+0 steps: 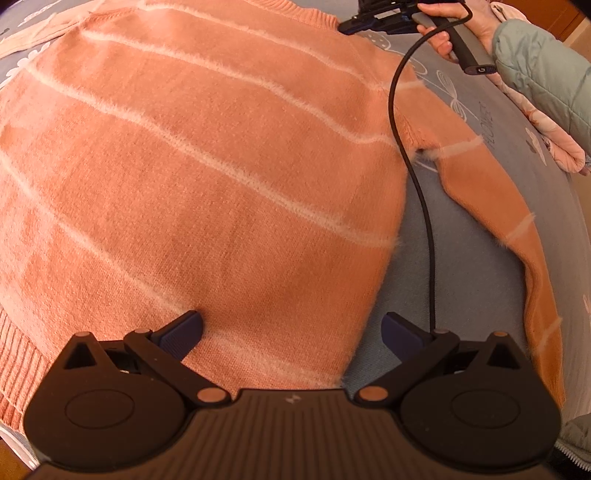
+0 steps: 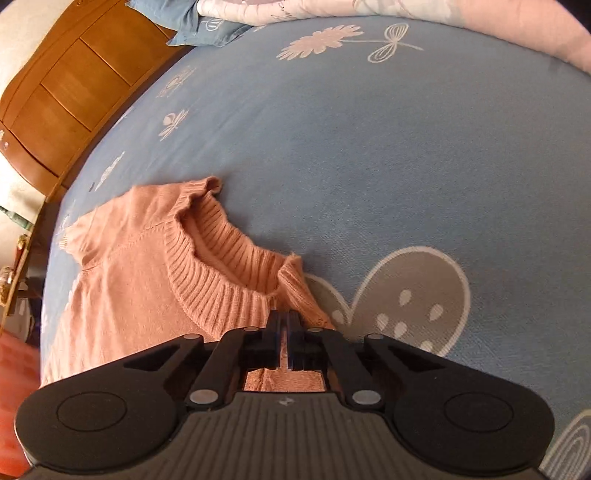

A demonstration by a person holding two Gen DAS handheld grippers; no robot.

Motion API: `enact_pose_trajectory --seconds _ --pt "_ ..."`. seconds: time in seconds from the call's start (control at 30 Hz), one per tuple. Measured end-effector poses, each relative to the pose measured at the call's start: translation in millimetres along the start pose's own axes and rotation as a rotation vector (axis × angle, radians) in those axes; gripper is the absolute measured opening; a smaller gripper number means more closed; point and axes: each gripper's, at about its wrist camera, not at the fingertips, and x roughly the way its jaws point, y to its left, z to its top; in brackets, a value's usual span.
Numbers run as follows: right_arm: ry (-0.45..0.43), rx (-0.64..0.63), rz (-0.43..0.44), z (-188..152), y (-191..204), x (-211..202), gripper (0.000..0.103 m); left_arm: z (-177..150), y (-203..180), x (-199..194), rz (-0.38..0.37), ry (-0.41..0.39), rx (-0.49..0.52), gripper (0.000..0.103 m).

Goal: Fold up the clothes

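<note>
An orange knit sweater [image 1: 207, 177] with thin white stripes lies spread flat on a blue flowered bedsheet [image 1: 461, 266]. One sleeve [image 1: 491, 206] trails off to the right. My left gripper [image 1: 295, 328] hovers open over the sweater's lower body near its side edge, and nothing is between its fingers [image 1: 186, 330]. My right gripper [image 2: 282, 321] is shut, pinching the sweater [image 2: 125, 266] at the shoulder beside the ribbed collar [image 2: 221, 273]. In the left wrist view the right gripper [image 1: 354, 26] shows at the top, held by a hand [image 1: 454, 22].
A black cable [image 1: 402, 147] hangs from the right gripper across the sweater's edge. The person's pale green sleeve [image 1: 546, 74] and a pink quilt [image 1: 550, 133] are at the right. A wooden cabinet [image 2: 62, 96] stands beside the bed, and bedding [image 2: 332, 7] is piled at the far end.
</note>
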Motion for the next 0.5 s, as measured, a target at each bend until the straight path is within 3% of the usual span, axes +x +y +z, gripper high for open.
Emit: enact_pose_trajectory --seconds 0.07,0.13,0.23,0.4,0.43,0.47,0.5 --pt "0.009 -0.035 -0.03 2 5 -6 0.008 -5 6 -5 -0.002 0.001 -0.005 0.102" --pt "0.001 -0.091 -0.051 4 11 -12 0.028 -5 4 -8 0.0 0.003 0.0 0.102" --pt "0.011 -0.153 -0.086 9 14 -10 0.038 -12 11 -17 0.001 0.005 0.007 0.102" --pt "0.071 -0.175 -0.059 7 11 7 0.038 -17 19 -34 -0.003 0.003 -0.001 0.102" --pt "0.062 -0.186 -0.071 5 15 5 0.018 -17 22 -39 -0.004 0.003 -0.003 0.102" --pt "0.052 -0.196 -0.088 3 19 3 0.006 -19 25 -42 -0.005 0.003 -0.003 0.102" --pt "0.034 -0.204 -0.119 1 23 -1 0.007 -21 28 -44 -0.006 0.003 -0.004 0.102"
